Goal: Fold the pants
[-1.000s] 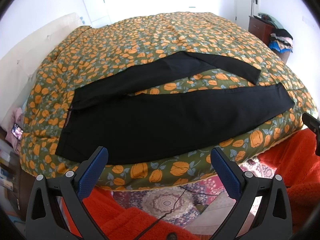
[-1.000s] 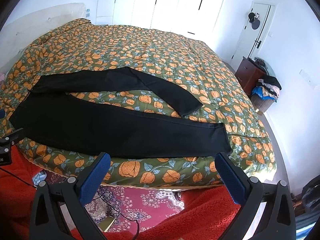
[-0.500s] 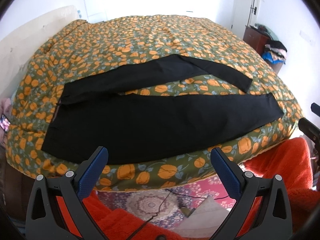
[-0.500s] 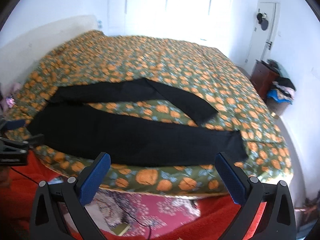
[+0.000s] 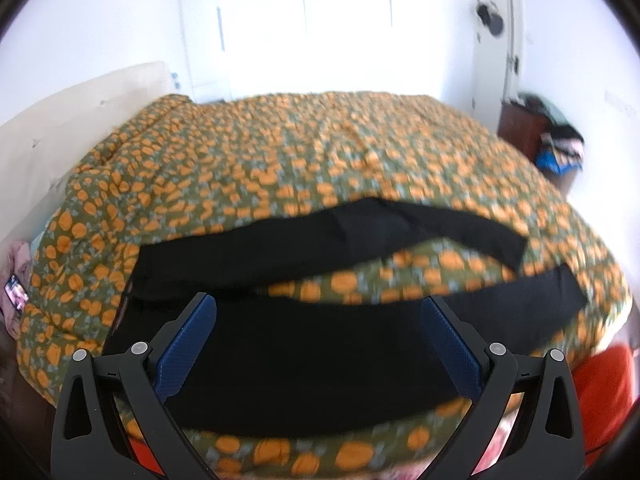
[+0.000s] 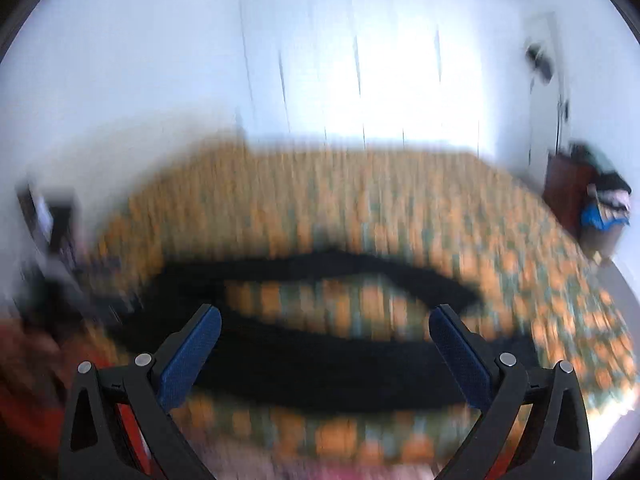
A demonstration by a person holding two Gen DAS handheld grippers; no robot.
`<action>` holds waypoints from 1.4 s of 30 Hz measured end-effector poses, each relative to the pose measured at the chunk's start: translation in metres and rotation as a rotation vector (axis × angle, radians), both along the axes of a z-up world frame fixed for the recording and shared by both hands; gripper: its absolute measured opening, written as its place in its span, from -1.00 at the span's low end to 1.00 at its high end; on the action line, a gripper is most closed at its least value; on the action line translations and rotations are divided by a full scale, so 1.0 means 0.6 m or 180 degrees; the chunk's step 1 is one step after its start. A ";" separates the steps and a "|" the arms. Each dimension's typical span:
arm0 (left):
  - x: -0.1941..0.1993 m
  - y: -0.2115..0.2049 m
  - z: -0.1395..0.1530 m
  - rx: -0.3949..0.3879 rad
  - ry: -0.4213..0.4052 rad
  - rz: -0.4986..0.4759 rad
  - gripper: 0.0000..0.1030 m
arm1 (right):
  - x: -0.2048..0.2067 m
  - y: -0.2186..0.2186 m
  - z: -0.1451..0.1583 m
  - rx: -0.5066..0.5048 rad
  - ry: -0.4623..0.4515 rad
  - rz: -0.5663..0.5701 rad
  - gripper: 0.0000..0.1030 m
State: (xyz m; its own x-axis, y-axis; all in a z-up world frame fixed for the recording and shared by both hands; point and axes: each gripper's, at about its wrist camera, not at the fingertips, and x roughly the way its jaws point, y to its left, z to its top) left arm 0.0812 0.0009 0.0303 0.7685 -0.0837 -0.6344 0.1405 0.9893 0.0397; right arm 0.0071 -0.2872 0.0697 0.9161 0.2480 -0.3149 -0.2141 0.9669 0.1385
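Black pants [image 5: 320, 352] lie flat on the bed, legs spread in a V, waist at the left, cuffs at the right. My left gripper [image 5: 318, 344] is open and empty, hovering low over the near leg. In the right wrist view the pants [image 6: 320, 360] are blurred by motion. My right gripper [image 6: 325, 350] is open and empty, near the bed's front edge over the near leg.
The bed has a green quilt with orange pumpkins [image 5: 320, 160]. A beige headboard [image 5: 60, 128] is at the left. A brown nightstand with piled clothes [image 5: 556, 148] stands at the far right. White wardrobe doors [image 6: 360, 72] are behind. Red fabric [image 5: 600, 392] is at the lower right.
Both grippers have dropped lower and moved closer to the bed's front edge. The views tilted up toward the wall. The pants have not moved. Both grippers stay open.
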 end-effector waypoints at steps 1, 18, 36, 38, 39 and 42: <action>0.007 0.001 0.001 -0.0046 -0.0007 0.0041 0.99 | 0.013 -0.012 0.003 0.0065 -0.0176 0.0093 1.00; 0.066 -0.014 -0.173 0.0363 0.0889 0.0270 0.99 | 0.407 -0.177 -0.396 -0.1784 0.2041 0.0324 -0.66; 0.100 -0.041 -0.179 0.0280 0.0858 0.0242 0.99 | 0.664 -0.539 -0.277 0.0485 0.2145 -0.1183 0.00; 0.106 -0.040 -0.203 0.0248 0.1049 0.0244 0.98 | 0.648 -0.542 -0.325 0.0887 0.2273 -0.1115 0.00; 0.107 -0.041 -0.207 0.0235 0.1083 0.0242 0.98 | 0.644 -0.540 -0.342 0.1015 0.2301 -0.1106 0.00; 0.108 -0.047 -0.213 0.0257 0.1099 0.0238 0.98 | 0.652 -0.535 -0.387 0.1431 0.2276 -0.1105 0.00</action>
